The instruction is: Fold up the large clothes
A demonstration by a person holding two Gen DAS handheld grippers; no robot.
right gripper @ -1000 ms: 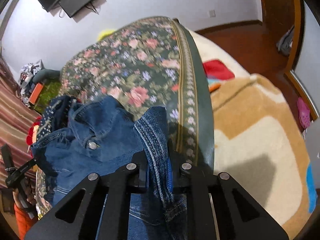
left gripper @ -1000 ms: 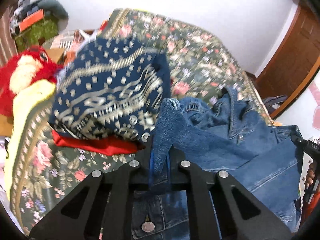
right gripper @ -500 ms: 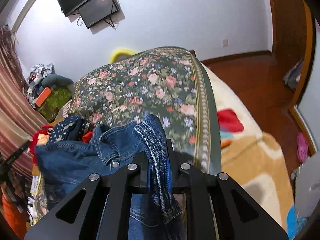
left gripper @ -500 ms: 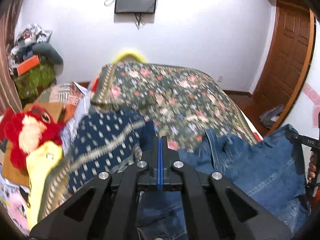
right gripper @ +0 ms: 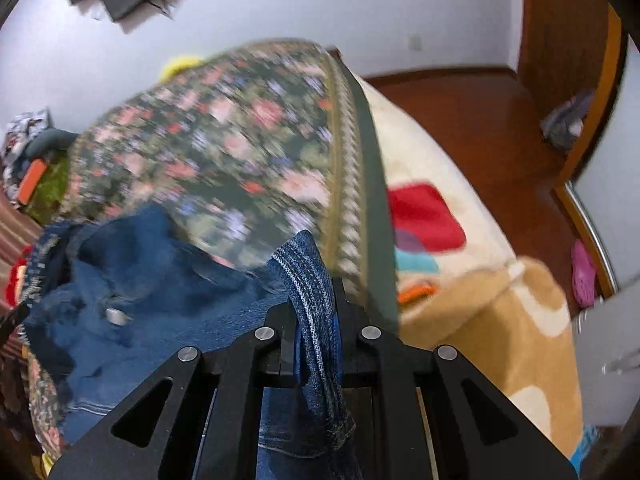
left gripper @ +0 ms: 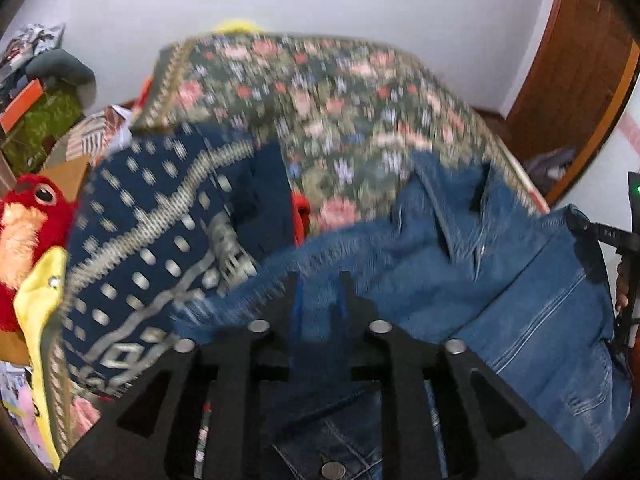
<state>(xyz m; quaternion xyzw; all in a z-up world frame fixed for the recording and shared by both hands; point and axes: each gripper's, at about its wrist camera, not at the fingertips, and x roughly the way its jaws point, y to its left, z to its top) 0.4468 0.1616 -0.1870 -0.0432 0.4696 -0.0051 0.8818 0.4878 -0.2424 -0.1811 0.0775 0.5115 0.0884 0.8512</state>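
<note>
A blue denim jacket [left gripper: 500,272] hangs spread between my two grippers above the floral bed cover [left gripper: 340,92]. My left gripper [left gripper: 320,300] is shut on a frayed edge of the jacket. My right gripper [right gripper: 316,304] is shut on a thick stitched denim edge [right gripper: 308,272]; the jacket body [right gripper: 140,288] with a metal button lies to its left. The collar faces the bed in the left wrist view.
A folded navy patterned garment [left gripper: 160,248] lies on the bed's left side over something red. A red plush toy [left gripper: 24,216] sits at far left. A cream and tan blanket [right gripper: 480,280] hangs off the bed's right side. A wooden door [left gripper: 580,72] stands at right.
Both grippers rose with the jacket, then tipped back down toward the bed. The jacket now hangs lower and more spread; both views are motion-blurred.
</note>
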